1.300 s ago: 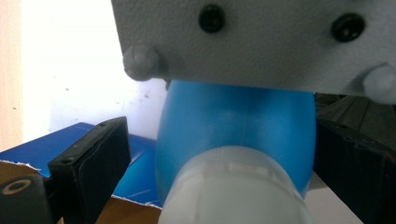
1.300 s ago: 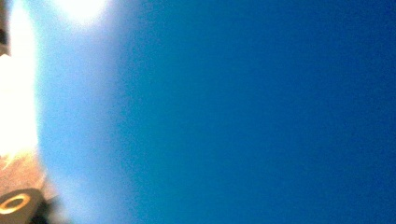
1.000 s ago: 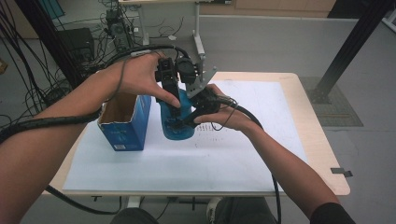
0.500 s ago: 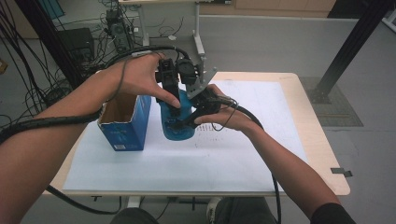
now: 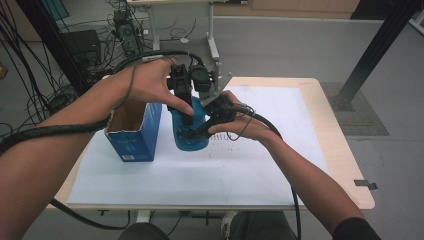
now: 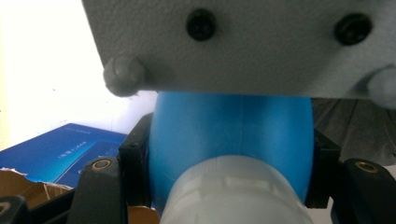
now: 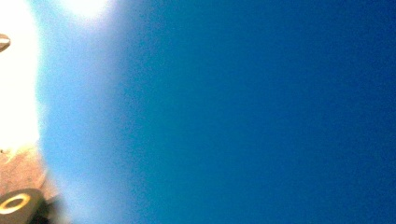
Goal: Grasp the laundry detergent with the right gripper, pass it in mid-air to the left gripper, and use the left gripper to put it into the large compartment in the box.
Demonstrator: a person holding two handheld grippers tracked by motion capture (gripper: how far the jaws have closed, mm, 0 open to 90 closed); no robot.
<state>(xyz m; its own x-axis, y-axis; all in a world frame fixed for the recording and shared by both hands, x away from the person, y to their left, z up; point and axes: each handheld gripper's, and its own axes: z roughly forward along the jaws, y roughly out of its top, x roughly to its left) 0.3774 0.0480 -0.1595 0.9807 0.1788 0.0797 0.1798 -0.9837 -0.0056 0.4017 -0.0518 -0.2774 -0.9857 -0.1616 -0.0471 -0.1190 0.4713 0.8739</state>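
Note:
A blue bottle (image 5: 192,142) with a white cap (image 6: 233,196) stands on the white sheet beside an open box. My left gripper (image 5: 187,114) comes down on it from above. Its jaws have just been closing, and in the left gripper view (image 6: 229,158) they press both sides of the bottle's (image 6: 229,126) upper part around the cap. My right gripper (image 5: 194,133) reaches in from the right and is shut on the bottle's body, whose blue wall (image 7: 233,116) sits right against the right gripper view's camera.
An open blue cardboard box (image 5: 135,140) (image 6: 60,154) stands just left of the bottle. A white paper sheet (image 5: 200,175) covers most of the wooden table (image 5: 335,160). Cables and desk legs lie on the floor behind the table.

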